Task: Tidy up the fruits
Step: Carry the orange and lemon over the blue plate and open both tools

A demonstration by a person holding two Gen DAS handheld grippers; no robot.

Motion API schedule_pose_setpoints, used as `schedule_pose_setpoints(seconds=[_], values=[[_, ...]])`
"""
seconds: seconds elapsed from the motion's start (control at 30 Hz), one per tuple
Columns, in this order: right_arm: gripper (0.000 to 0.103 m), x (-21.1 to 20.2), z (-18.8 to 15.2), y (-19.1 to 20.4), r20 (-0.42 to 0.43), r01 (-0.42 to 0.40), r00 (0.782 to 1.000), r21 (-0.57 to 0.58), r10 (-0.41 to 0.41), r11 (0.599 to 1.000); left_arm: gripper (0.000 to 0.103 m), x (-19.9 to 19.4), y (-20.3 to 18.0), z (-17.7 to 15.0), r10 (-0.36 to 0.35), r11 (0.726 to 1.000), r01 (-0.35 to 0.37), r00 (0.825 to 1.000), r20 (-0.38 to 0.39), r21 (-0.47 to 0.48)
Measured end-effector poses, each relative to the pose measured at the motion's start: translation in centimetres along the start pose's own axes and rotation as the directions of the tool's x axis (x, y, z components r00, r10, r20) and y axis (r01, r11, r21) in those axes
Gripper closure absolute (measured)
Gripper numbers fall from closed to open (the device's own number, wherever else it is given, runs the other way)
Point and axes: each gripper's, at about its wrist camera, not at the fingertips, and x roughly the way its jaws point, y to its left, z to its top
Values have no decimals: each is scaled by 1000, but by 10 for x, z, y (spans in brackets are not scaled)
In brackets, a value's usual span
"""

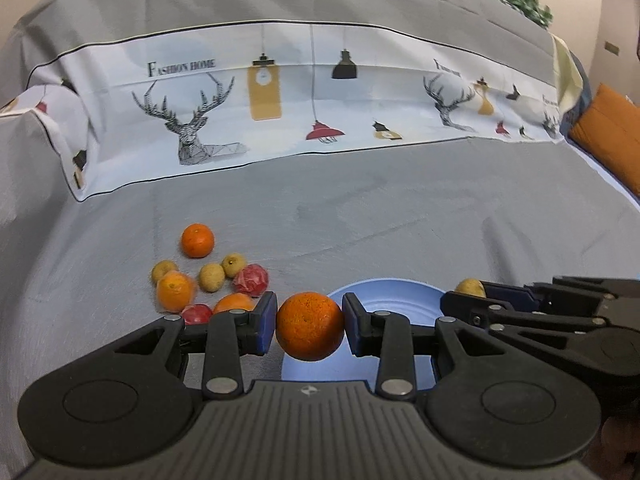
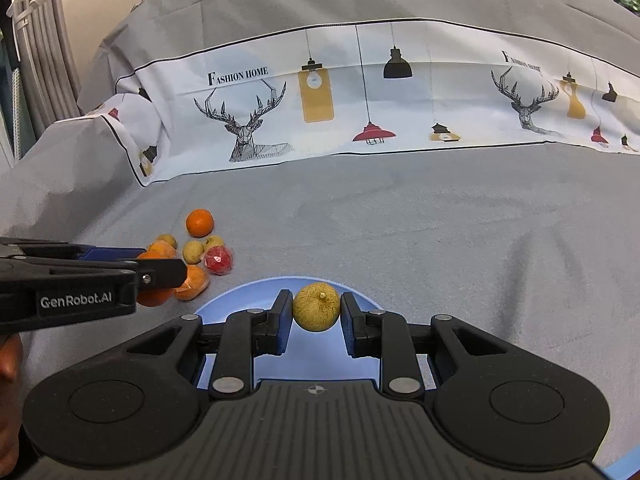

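Nearby, fruit pile (image 1: 208, 280) lies left of blue plate (image 1: 400, 292), plate bare; left gripper (image 1: 310, 326) clamps orange (image 1: 310, 326), right gripper (image 2: 316, 308) clamps yellow fruit (image 2: 316, 308).

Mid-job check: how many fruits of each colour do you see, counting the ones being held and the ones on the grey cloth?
Orange round fruits: 4, one in the left tongs
Small yellow-tan round fruits: 4, one in the right tongs
Red plastic-wrapped round fruits: 2
Total: 10
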Motion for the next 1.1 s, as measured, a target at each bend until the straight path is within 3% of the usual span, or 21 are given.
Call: schedule_pose_setpoints(seconds=[1.1], values=[[76, 13, -3, 1, -42, 54, 998, -6, -54, 999, 63, 21, -20, -12, -27, 994, 36, 996, -86, 99]])
